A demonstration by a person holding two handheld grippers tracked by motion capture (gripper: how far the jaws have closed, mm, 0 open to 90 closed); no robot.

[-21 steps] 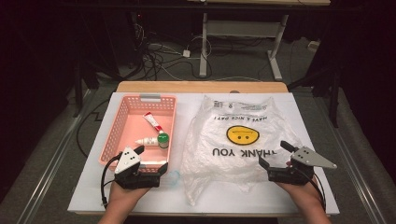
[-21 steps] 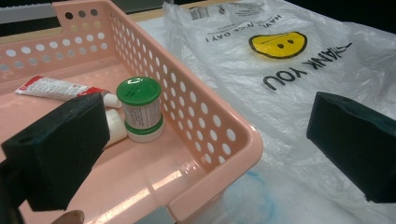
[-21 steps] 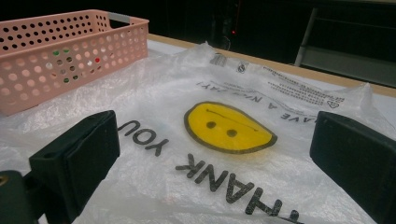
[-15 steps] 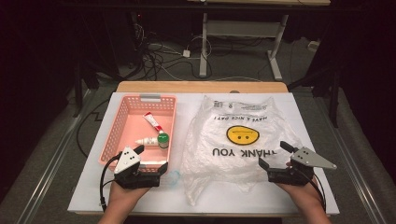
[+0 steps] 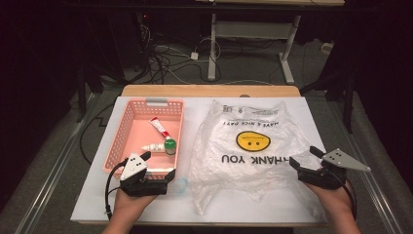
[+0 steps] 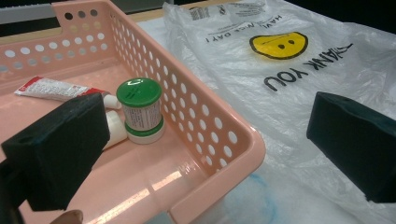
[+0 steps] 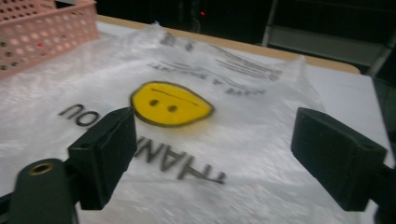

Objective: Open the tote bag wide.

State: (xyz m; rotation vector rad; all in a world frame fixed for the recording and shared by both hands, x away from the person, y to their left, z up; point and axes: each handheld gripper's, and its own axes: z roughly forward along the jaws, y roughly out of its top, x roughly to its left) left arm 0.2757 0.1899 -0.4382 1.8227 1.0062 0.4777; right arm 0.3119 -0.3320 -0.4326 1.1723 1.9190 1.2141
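A pink perforated basket (image 5: pixel 127 132) stands at the left of the white table. It holds a red-and-white tube (image 5: pixel 159 127), a small white bottle (image 5: pixel 152 147) and a green-capped jar (image 5: pixel 170 145) (image 6: pixel 139 109). A clear plastic bag (image 5: pixel 248 165) with a yellow smiley and "THANK YOU" lies flat to its right. My left gripper (image 5: pixel 158 169) (image 6: pixel 205 116) is open and empty, one jaw over the basket's near right corner and the other over the bag. At the bag's right edge my right gripper (image 5: pixel 306 158) (image 7: pixel 212 126) is open and empty, just above the plastic.
A faint blue ring (image 5: pixel 181 184) shows at the bag's near left corner, beside the basket. The white table top (image 5: pixel 331 122) ends in a wooden strip at the back. Cables and a desk frame (image 5: pixel 214 44) lie on the dark floor beyond.
My right gripper has shifted a little to the right along the bag's edge. The left gripper and the items in the basket have stayed put.
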